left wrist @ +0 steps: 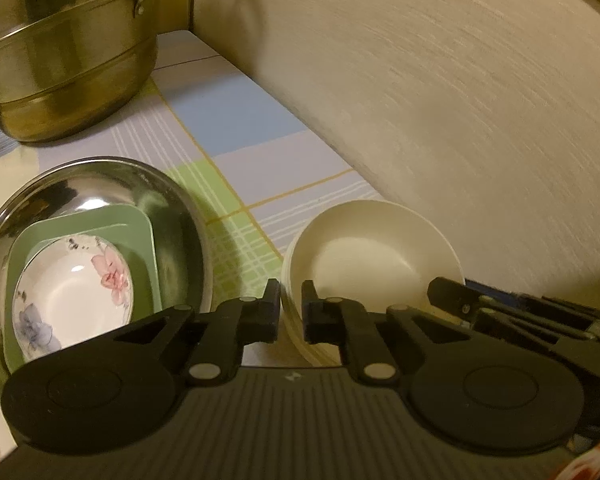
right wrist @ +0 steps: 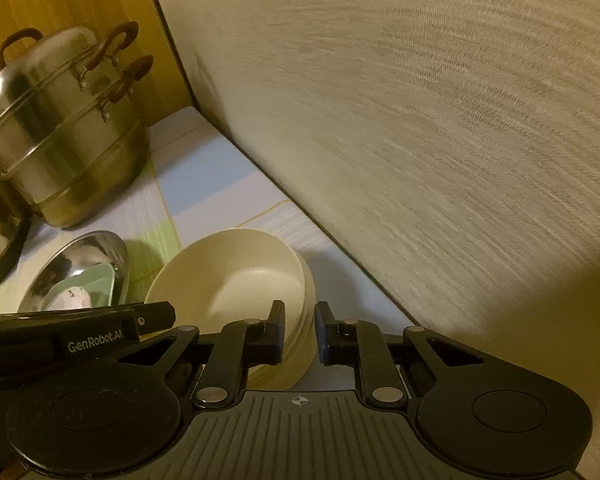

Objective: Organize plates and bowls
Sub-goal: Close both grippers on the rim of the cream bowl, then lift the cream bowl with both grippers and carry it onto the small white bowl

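Note:
A stack of white bowls (left wrist: 372, 256) stands on the checked tablecloth close to the wall. My left gripper (left wrist: 291, 308) is shut on the stack's near-left rim, one pad inside and one outside. In the right wrist view, my right gripper (right wrist: 300, 328) is shut on the right rim of the same stack (right wrist: 236, 276). To the left, a steel basin (left wrist: 100, 184) holds a green square plate (left wrist: 140, 232) with a floral bowl (left wrist: 72, 288) on top. One finger (left wrist: 448, 294) of the right gripper shows at the bowl's far side.
A tall steel steamer pot (right wrist: 60, 140) with brown handles stands at the back left corner. A textured wall (left wrist: 420, 100) runs right beside the bowl stack. Bare tablecloth (left wrist: 228, 128) lies between the pot, the basin and the wall.

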A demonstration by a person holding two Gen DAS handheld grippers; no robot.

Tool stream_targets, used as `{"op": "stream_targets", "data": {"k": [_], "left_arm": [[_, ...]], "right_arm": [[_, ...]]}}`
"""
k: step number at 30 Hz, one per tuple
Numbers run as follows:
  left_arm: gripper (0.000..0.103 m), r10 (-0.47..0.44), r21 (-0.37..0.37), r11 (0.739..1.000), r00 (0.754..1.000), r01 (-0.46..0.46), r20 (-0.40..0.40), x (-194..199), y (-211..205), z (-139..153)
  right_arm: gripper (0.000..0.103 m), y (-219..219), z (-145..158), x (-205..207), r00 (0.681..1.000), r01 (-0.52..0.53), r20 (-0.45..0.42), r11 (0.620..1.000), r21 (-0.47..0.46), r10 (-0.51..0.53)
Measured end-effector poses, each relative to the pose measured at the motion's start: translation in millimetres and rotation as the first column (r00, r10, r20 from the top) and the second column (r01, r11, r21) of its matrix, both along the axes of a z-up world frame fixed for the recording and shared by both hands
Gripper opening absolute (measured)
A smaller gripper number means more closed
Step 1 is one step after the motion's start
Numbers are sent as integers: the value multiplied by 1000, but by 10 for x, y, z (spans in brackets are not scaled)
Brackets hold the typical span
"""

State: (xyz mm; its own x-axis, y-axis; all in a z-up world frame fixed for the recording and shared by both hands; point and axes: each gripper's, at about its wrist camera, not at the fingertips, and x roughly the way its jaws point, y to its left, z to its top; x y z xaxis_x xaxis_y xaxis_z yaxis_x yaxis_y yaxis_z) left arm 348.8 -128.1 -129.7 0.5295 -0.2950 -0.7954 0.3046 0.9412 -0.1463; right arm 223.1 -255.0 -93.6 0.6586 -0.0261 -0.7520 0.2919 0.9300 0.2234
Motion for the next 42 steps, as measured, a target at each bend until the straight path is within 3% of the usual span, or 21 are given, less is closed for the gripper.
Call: {"op": "stream_targets", "data": {"k": [12, 24, 32, 42], "left_arm": [[9, 83, -38, 996, 996, -82, 42, -606, 286, 345], [10, 242, -68, 969, 964, -236, 108, -1467, 752, 708], [10, 366, -73, 931, 920, -359, 141, -1962, 1067, 860], [10, 524, -82, 851, 837, -518, 159, -2405, 1598, 976]], "right_arm": [[15, 175, 366, -423, 995, -86, 57, 996, 39, 84], [15, 574, 674, -911, 961, -265, 99, 962, 66, 257], [15, 905, 787, -1131, 917, -390, 124, 918, 75, 380], [15, 1494, 882, -1217, 836, -542, 145, 836, 80, 528]]}}
